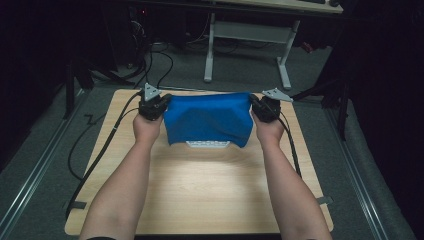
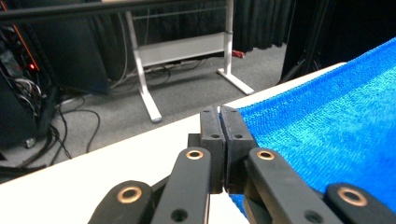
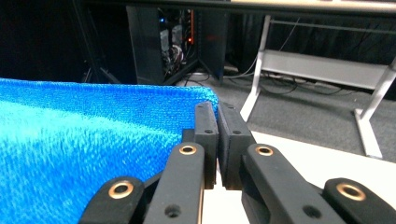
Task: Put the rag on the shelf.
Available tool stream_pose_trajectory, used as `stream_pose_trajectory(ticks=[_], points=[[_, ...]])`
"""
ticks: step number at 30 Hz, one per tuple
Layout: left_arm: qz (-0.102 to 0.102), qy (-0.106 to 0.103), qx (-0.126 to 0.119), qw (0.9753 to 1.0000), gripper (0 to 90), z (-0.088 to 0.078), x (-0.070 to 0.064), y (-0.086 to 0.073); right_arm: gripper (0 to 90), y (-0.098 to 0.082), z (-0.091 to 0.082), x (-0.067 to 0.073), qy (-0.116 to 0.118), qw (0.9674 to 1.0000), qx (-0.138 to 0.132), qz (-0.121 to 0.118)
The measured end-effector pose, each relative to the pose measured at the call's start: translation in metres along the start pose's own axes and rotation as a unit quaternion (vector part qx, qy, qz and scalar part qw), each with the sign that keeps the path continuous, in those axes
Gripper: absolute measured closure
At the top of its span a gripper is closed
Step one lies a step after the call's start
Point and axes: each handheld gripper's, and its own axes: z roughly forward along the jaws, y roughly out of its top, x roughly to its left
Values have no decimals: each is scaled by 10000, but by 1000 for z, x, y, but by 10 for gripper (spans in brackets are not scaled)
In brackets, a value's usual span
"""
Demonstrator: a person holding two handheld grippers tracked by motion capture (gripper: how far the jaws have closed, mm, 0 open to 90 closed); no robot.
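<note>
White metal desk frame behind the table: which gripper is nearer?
Right. The right gripper, holding the blue terry cloth, is near the white metal desk frame; the left gripper lies off to its left.

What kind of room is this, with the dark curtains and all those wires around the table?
Probably a lab or recording studio, not a home. A bare wooden table sits between black drapes, cables run across grey carpet toward electronics racks, and a person holds a blue cloth stretched between the left hand-held gripper and right hand-held gripper.

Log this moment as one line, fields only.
left gripper: shut on blue cloth corner | right gripper: shut on opposite corner | cloth: stretched between them above wooden table
</note>
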Motion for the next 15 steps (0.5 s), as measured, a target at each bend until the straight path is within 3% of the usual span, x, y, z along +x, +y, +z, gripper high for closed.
stream_pose_trajectory(ticks=[9, 15], points=[[31, -110, 287, 9995, 893, 1, -3, -21, 880, -23, 4, -1, 78, 9998, 165, 50], [-52, -170, 385, 9991, 892, 3, -3, -31, 880, -30, 6, -1, 109, 9996, 240, 91]])
